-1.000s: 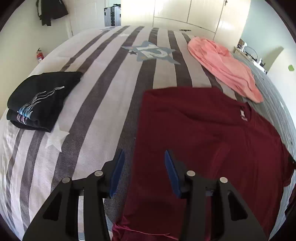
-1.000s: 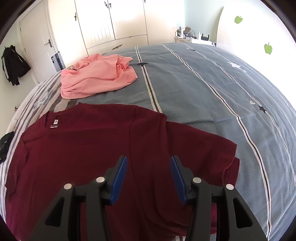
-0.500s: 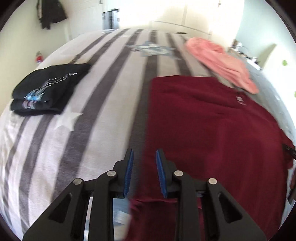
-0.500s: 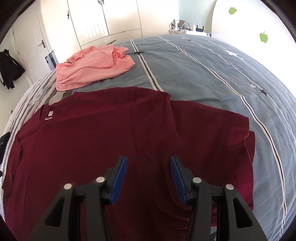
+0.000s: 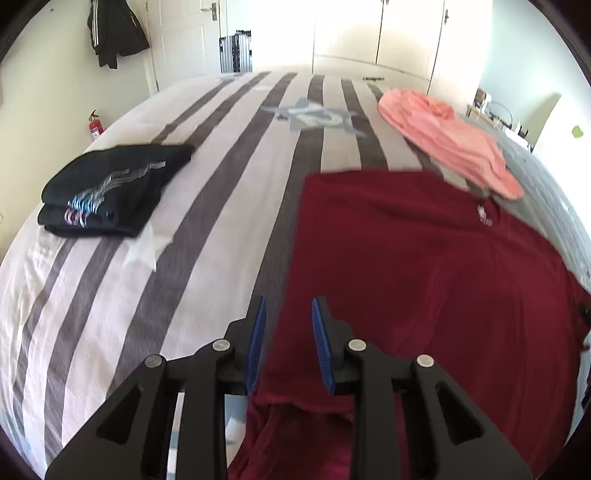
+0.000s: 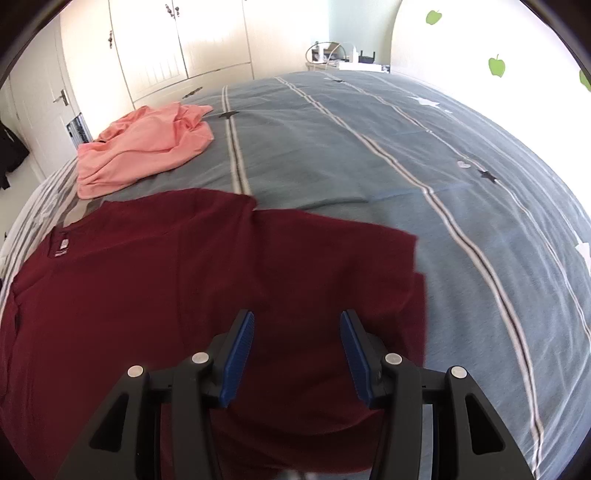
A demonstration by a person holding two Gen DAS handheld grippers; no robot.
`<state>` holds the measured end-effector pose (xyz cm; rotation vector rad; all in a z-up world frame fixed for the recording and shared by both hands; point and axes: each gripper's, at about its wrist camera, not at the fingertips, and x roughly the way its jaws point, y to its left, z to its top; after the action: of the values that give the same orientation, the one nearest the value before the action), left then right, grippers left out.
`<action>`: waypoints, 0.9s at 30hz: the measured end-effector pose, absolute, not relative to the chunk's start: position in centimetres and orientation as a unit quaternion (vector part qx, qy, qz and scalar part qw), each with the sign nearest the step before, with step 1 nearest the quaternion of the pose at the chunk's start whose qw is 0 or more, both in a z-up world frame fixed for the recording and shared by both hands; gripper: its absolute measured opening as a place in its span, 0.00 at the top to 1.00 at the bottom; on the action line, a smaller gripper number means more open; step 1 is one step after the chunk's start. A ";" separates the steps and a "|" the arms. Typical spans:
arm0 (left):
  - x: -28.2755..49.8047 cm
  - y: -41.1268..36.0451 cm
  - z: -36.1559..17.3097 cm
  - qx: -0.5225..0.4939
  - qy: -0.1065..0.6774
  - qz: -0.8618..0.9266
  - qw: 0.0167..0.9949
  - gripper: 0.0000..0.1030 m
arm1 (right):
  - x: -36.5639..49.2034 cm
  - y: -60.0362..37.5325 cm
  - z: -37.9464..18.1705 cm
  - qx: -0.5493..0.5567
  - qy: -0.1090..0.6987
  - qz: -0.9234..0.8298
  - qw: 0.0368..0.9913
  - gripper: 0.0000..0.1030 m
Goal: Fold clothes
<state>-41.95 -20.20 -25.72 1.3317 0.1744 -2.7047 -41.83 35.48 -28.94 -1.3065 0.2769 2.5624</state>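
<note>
Maroon cotton T-shirt [image 6: 192, 295] lies spread across the striped bed [image 5: 184, 229], lower centre of frame. Left claw [image 5: 286, 338] and right claw [image 6: 297, 354] hover over its near hem, both apart, empty; gripping seems next.

From the left wrist we look forward along the left gripper [image 5: 286, 339], low over the bed [image 5: 207, 206], near its striped side, facing the far edge and the wardrobe doors [image 5: 373, 33]. From the right wrist we look along the right gripper [image 6: 297, 354], equally low, over the grey-blue side of the bed [image 6: 369, 155], facing the same doors [image 6: 184, 40] from further right. Both cameras sit close above the maroon shirt [image 5: 424, 266], which fills the near ground of each view [image 6: 184, 277]. We share that shirt, the pink garment [image 5: 447, 144] beyond it [image 6: 147, 147], and the far wall. Only the left view takes in the folded black clothes [image 5: 110, 188] towards the bed's left edge.
</note>
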 end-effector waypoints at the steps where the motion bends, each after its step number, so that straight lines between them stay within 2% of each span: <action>1: -42.6 -20.1 -25.5 0.439 0.056 -0.895 0.062 0.78 | -41.8 36.2 -28.9 -0.447 0.094 0.880 0.132 0.56; 5: -44.8 -19.3 -25.4 0.441 0.068 -0.892 0.069 0.78 | -42.4 39.5 -29.2 -0.448 0.100 0.875 0.157 0.50; 12: -44.9 -18.5 -25.8 0.444 0.070 -0.891 0.067 0.78 | -45.0 42.5 -30.3 -0.453 0.145 0.869 0.136 0.51; 13: -44.9 -18.3 -25.8 0.445 0.067 -0.891 0.066 0.78 | -45.4 42.5 -30.2 -0.453 0.146 0.870 0.125 0.63; 14: -44.9 -18.2 -25.9 0.445 0.065 -0.891 0.067 0.78 | -45.6 42.4 -29.9 -0.455 0.137 0.871 0.123 0.89; 15: -44.8 -18.2 -25.9 0.445 0.064 -0.891 0.068 0.78 | -45.8 42.3 -29.6 -0.456 0.128 0.872 0.123 0.94; 20: -44.8 -18.6 -26.1 0.449 0.069 -0.887 0.078 0.78 | -44.4 44.0 -27.0 -0.426 0.141 0.879 0.164 0.96; 24: -44.8 -18.9 -25.8 0.448 0.070 -0.888 0.080 0.78 | -44.5 44.5 -28.0 -0.448 0.110 0.872 0.163 0.96; 25: -44.9 -18.9 -25.8 0.447 0.070 -0.888 0.080 0.78 | -44.6 44.4 -28.3 -0.454 0.100 0.870 0.163 0.92; 26: -44.9 -19.0 -25.7 0.447 0.071 -0.888 0.080 0.78 | -44.4 44.7 -28.4 -0.460 0.105 0.865 0.170 0.82; 27: -44.8 -19.0 -25.6 0.447 0.073 -0.888 0.080 0.78 | -44.2 45.0 -28.5 -0.466 0.111 0.860 0.176 0.77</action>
<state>-44.84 -19.03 -25.64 1.3379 0.2170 -2.6556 -44.17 44.98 -28.52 -1.3184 0.3152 2.4354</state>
